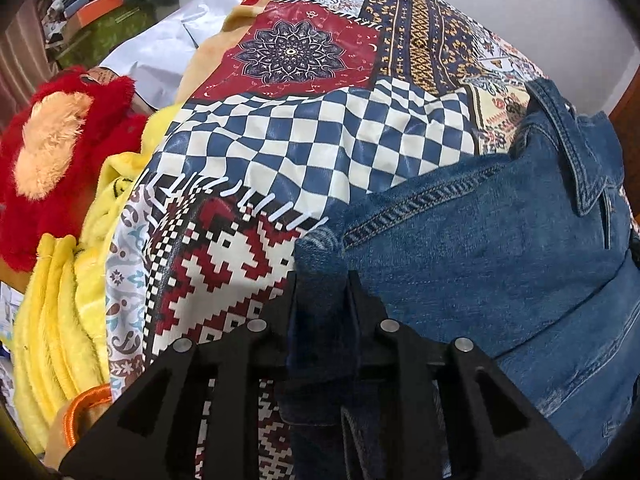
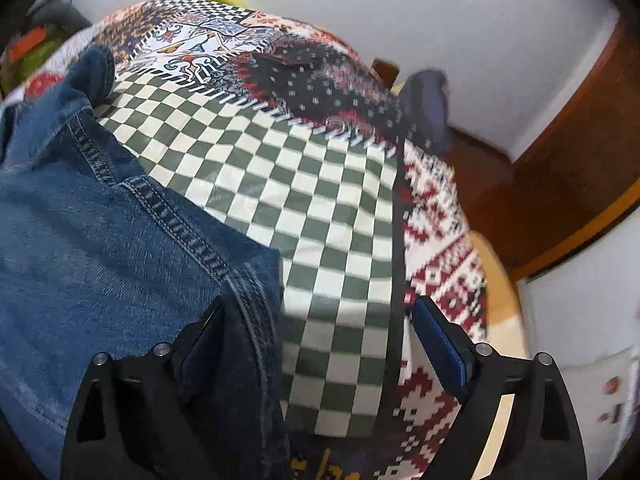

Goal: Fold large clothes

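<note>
Here, on my left wrist view, I see a red plush toy (image 1: 60,152) at the far left, with yellow fleece (image 1: 64,320) bunched below it and a white sheet (image 1: 160,48) behind. The patchwork bedspread (image 1: 304,132) covers the bed through the middle, its blue-and-white checks running under the denim jacket (image 1: 500,264), which lies on the right half with its collar toward the top right. My left gripper (image 1: 322,284) has its fingers drawn close together, clamped on a corner edge of the jacket that runs down between them.

On my right wrist view, the denim jacket (image 2: 88,240) fills the left side, resting on the patchwork bedspread (image 2: 320,200), here in green-and-white checks. My right gripper (image 2: 320,312) has its fingers wide apart; the left finger (image 2: 200,344) touches the jacket's stitched edge, while the right finger (image 2: 440,344) hangs over the red-and-white print. A wooden bed frame (image 2: 560,184) curves along the right.
</note>
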{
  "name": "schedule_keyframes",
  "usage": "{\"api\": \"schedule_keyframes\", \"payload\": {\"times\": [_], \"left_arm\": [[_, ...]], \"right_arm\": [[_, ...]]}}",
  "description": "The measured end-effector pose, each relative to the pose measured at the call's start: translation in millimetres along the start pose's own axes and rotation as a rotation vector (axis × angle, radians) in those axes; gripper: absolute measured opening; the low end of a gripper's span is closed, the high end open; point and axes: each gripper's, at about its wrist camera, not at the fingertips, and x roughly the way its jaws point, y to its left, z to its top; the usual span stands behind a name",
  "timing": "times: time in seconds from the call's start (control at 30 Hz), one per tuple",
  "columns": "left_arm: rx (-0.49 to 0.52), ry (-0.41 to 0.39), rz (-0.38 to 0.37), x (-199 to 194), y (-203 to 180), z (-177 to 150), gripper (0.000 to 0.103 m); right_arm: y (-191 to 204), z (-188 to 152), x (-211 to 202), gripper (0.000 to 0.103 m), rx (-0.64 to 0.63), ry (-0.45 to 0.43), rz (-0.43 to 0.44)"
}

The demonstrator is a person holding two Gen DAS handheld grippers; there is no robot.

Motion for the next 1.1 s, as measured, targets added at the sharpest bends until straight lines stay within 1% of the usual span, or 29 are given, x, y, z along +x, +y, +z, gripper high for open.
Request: {"api": "schedule_keyframes", "payload": {"times": [0.07, 0.13, 0.2, 0.3, 0.4, 0.47, 0.53, 0.57, 0.67, 0.77, 0.83, 0.87, 0.9, 0.93, 1.1], "left_arm": [[0.009, 0.011, 0.017, -2.9, -0.5, -1.4, 0.027], [0.020, 0.017, 0.035, -8.2, -0.3, -1.5, 0.028], [0.028, 0.013, 0.050, -16.6, -0.9, -2.5, 0.028], [0.051, -0.013, 0.067, -38.7, -4.6, -3.3, 0.028], [0.070, -0.054, 0.059, -69.1, -10.0, -4.3, 0.029], [0.084, -0.092, 0.049, -93.7, -16.2, -6.0, 0.034], [0.101, -0.135, 0.044, -117.2, -22.5, -9.3, 0.045], [0.114, -0.165, 0.038, -134.0, -26.8, -13.2, 0.047], [0.144, -0.217, 0.014, -167.0, -39.1, -20.0, 0.051], [0.168, -0.271, 0.007, -200.3, -49.2, -33.8, 0.061], [0.188, -0.302, 0.006, -219.0, -55.6, -47.0, 0.072], [0.193, -0.312, 0.000, -225.5, -56.9, -52.6, 0.075], [0.194, -0.319, -0.007, -231.8, -57.8, -59.7, 0.082], [0.190, -0.327, -0.016, -238.7, -58.2, -68.1, 0.086], [0.175, -0.315, -0.051, -254.8, -54.7, -110.8, 0.092]], "right_arm": [[-11.5, -2.0, -2.9, 0.089, 0.039, 0.020, 0.046], [-15.3, -2.8, -15.7, 0.089, 0.034, 0.010, 0.051], [-14.5, -3.3, -31.1, 0.089, 0.015, -0.020, 0.041], [-9.2, -3.0, -66.9, 0.089, -0.019, -0.076, 0.042], [-5.6, -4.3, -110.4, 0.089, -0.042, -0.148, 0.052], [-5.1, -6.6, -137.1, 0.089, -0.039, -0.189, 0.065], [-4.5, -7.7, -160.1, 0.089, -0.030, -0.219, 0.089], [-4.3, -9.7, -172.1, 0.089, -0.025, -0.231, 0.103], [-4.0, -22.3, -212.1, 0.089, -0.013, -0.264, 0.149], [-3.2, -37.6, -243.5, 0.090, -0.011, -0.291, 0.186], [-1.9, -52.2, -262.5, 0.091, -0.016, -0.294, 0.216], [-2.0, -58.2, -267.6, 0.091, -0.017, -0.294, 0.228], [-1.5, -66.9, -274.7, 0.091, -0.019, -0.292, 0.245], [-1.1, -76.1, -279.7, 0.091, -0.018, -0.288, 0.258], [-0.8, -123.2, -290.7, 0.092, -0.008, -0.251, 0.285]]}}
